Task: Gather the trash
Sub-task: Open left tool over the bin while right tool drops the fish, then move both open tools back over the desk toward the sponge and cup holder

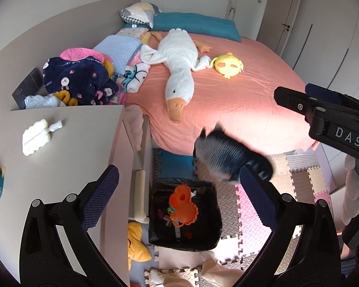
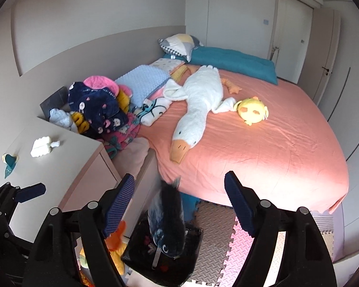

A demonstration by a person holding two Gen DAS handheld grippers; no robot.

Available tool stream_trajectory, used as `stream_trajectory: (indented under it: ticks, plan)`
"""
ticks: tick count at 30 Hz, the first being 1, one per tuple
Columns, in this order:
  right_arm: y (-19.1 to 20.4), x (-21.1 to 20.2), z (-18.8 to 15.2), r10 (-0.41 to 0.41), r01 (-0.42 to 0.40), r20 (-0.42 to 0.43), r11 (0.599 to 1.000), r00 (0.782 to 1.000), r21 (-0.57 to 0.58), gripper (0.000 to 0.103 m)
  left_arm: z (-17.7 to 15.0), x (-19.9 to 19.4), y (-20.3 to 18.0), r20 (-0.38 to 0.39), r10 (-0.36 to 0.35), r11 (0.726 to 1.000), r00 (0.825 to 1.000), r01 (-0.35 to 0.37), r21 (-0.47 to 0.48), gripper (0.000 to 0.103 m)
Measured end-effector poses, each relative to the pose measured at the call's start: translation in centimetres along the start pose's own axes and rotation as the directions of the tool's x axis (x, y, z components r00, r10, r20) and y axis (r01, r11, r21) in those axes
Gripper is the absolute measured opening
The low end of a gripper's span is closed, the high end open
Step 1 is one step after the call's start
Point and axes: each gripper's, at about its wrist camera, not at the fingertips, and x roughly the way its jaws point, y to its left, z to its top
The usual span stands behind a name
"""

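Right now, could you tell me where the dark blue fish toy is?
The fish toy is in mid-air between the two open tools, just above the black bin on the foam mats at the bed's foot.

A dark fish toy [image 1: 227, 157] is motion-blurred above the black bin [image 1: 203, 241], its outline smeared. The right gripper [image 1: 296, 100] is cut off at 3 o'clock; a yellow star plush [image 1: 135, 244] sits half hidden behind the cabinet [image 1: 59, 148].
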Motion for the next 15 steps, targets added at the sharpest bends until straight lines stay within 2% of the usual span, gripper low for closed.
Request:
stream_trajectory:
  ticks: [6, 15]
  plan:
    - [-0.6, 0.2, 0.6, 0.011, -0.011, 0.002, 1.000, 1.000, 0.016, 0.078, 0.1, -0.1, 1.2, -0.001, 0.022, 0.999, 1.000, -0.022, -0.033, 0.098]
    - [0.8, 0.6, 0.8, 0.041, -0.041, -0.004, 0.999, 0.999, 0.000, 0.078, -0.2, -0.6, 2.5, -0.001, 0.044, 0.998, 0.999, -0.044, -0.049, 0.098]
